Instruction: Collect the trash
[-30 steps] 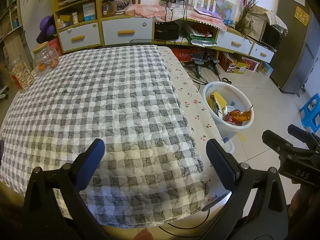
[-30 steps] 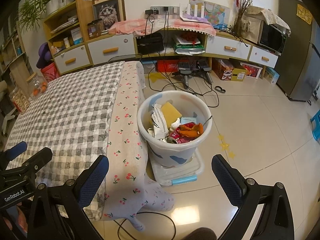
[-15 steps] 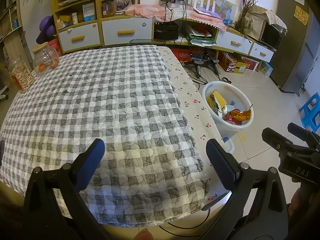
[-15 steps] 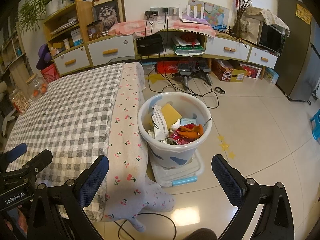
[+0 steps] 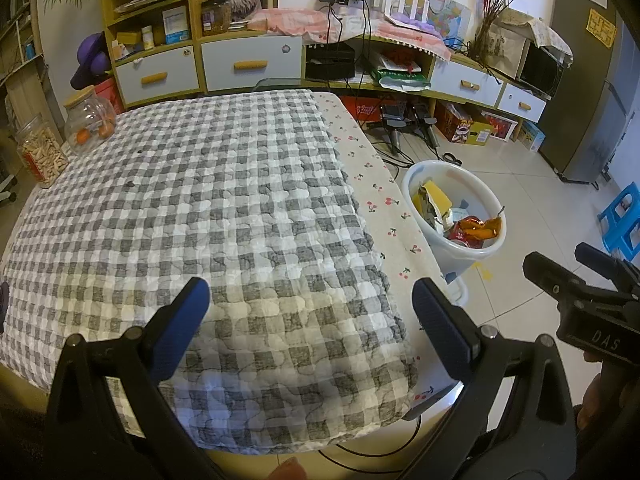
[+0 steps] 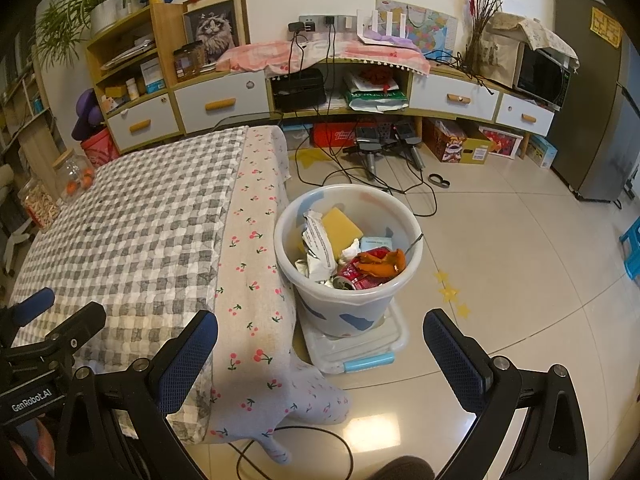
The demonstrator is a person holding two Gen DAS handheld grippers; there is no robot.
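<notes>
Hovering unchanged, left hand-held gripper (image 5: 310, 312) and right hand-held gripper (image 6: 320, 342) both spread, empty, bin (image 6: 347, 304) seemingly unmoved.

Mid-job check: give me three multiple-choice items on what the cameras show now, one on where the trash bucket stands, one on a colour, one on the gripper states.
1. Where does the white plastic trash bucket stand?
A. on the checked tablecloth
B. on a clear lidded box on the floor
C. on the blue stool

2. What colour is the crushed drink can in the bucket?
A. red
B. green
C. silver

3. How are the left gripper and right gripper?
A. both shut on trash
B. one holds a can
C. both open, empty

Answers:
1 B: the clear plastic box shows under the bucket's base.
2 A: its side is red.
3 C: the fingers stand wide apart with nothing between them.
</notes>
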